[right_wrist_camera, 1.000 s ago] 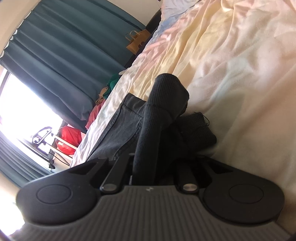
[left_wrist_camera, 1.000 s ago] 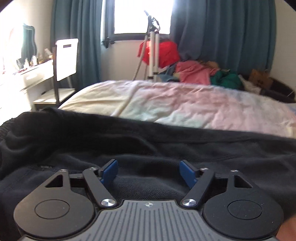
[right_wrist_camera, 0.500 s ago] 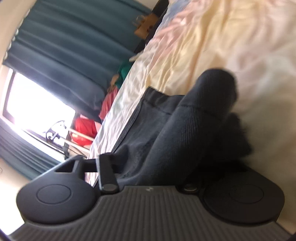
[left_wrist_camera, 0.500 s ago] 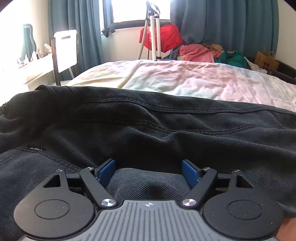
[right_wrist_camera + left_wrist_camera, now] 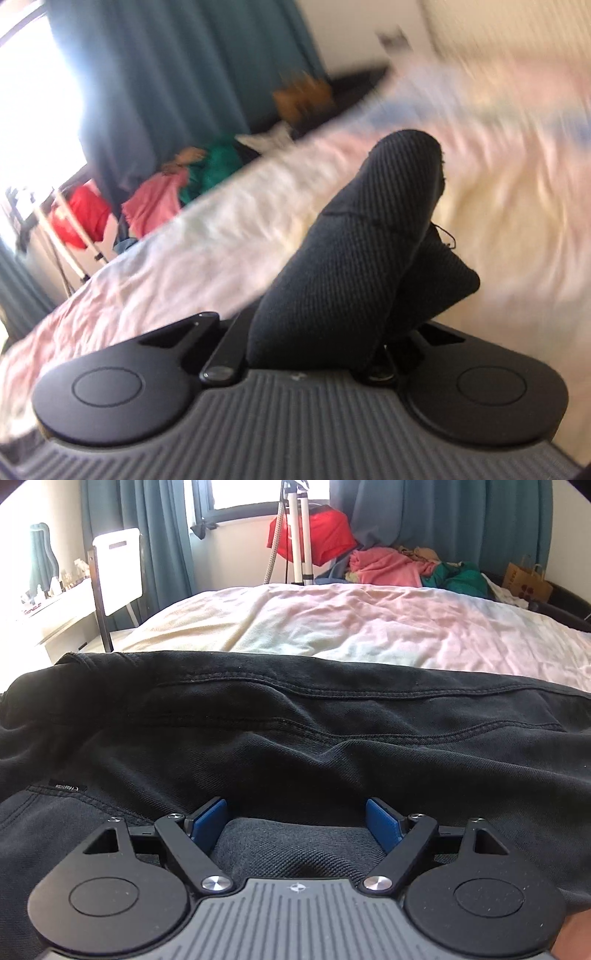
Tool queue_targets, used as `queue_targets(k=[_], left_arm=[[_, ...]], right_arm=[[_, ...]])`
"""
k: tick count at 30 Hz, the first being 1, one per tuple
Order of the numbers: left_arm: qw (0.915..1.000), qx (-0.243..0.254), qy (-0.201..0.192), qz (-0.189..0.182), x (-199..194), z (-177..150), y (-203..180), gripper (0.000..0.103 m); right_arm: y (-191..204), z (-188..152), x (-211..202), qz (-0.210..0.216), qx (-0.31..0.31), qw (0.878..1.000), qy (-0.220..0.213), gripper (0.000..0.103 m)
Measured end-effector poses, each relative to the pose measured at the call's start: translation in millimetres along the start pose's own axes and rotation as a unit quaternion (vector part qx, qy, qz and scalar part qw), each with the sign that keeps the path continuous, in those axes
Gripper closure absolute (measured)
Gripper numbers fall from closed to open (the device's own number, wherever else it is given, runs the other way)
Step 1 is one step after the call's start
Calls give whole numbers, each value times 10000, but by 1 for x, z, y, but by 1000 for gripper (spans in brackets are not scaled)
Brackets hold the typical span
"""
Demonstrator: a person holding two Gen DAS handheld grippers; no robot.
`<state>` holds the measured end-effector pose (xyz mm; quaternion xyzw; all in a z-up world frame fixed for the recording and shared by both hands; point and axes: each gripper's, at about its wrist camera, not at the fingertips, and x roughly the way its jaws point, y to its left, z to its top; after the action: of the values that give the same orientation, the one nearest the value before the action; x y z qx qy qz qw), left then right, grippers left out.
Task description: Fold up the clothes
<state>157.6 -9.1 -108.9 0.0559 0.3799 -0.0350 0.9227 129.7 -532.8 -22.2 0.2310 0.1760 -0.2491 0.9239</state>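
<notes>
The black pants (image 5: 295, 731) fill the lower half of the left view, spread over the bed (image 5: 351, 627). The left gripper (image 5: 295, 823) sits wide apart at the bottom centre with a hump of fabric between its blue pads (image 5: 207, 823) — whether they press on it I can't tell. In the right view the right gripper (image 5: 314, 354) is clamped on a bunched end of the pants, sticking up mid-frame. Compared with a second ago that view has tilted and blurred — the bed now slants across it. A paper bag (image 5: 526, 583) stands at upper right, contents not visible.
</notes>
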Motion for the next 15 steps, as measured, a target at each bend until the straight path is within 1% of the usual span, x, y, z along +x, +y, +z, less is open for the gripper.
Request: queue_targets(k=[1,3,5,6,8,10,12,14,15], left_arm=[[10000,3,12,-13,-1,1,1,20],[10000,-58,19,-54,-4,4,3,20],[9996,-259,-60,-134,-11,4,8,20],[9992,-359,-102,-169,-14,4,10,20],[9980,-570,-197,-205,-24,6,18,20],[9955,-847,-379,-216,-38,8,30,20],[9908,-1192,-608,-198,-54,10,44,20],[9849,-1522,-788,-231,-68,9,59,20],[9816,-1680,-868,-256,-75,8,66,20]], right_arm=[[16,5,-9,13,-278,9995,-166,93],[53,11,-33,211,-733,9956,-539,93],[94,13,-57,425,-1237,9871,-927,93],[115,8,-68,572,-1517,9805,-1108,93],[159,-2,-90,865,-2067,9636,-1459,93],[202,-28,-108,1217,-2578,9450,-1601,93],[238,-67,-125,1607,-3048,9264,-1521,93],[269,-114,-134,1984,-3514,9070,-1202,93],[280,-139,-134,2143,-3719,8989,-884,93]])
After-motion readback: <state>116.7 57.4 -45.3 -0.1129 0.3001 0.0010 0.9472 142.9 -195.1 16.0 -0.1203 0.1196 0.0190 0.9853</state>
